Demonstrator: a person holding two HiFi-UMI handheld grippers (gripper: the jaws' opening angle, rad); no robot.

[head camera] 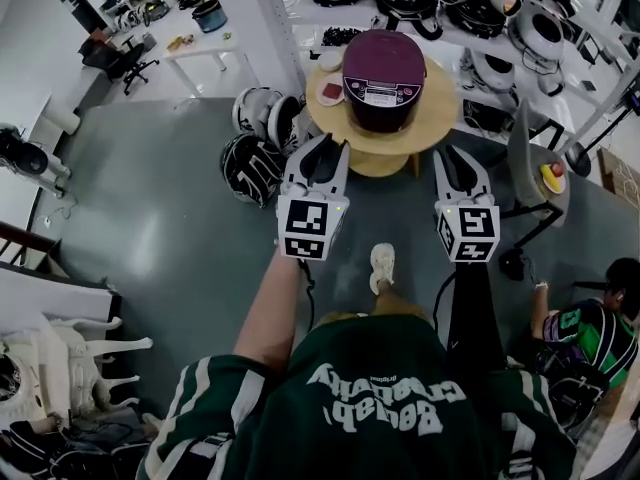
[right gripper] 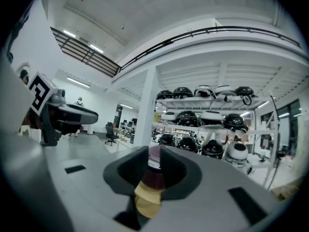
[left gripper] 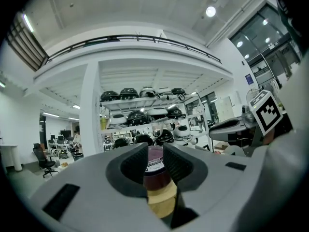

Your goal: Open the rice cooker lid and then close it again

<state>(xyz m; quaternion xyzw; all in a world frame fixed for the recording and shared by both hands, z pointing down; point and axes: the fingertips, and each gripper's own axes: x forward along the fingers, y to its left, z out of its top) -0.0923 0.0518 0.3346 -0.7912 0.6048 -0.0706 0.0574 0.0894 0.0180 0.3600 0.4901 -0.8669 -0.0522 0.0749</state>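
Ahead, rice cooker, lid down, beyond left gripper, right gripper fingers

We see a round pale-wooden table — black-and-white helmets heaped beside it on the grey floor.

Maroon rice cooker sits mid-table on the round wooden table, lid down. Small white dish at the table's left edge. Left gripper and right gripper point at the table's near edge, jaws slightly apart, nothing between them.
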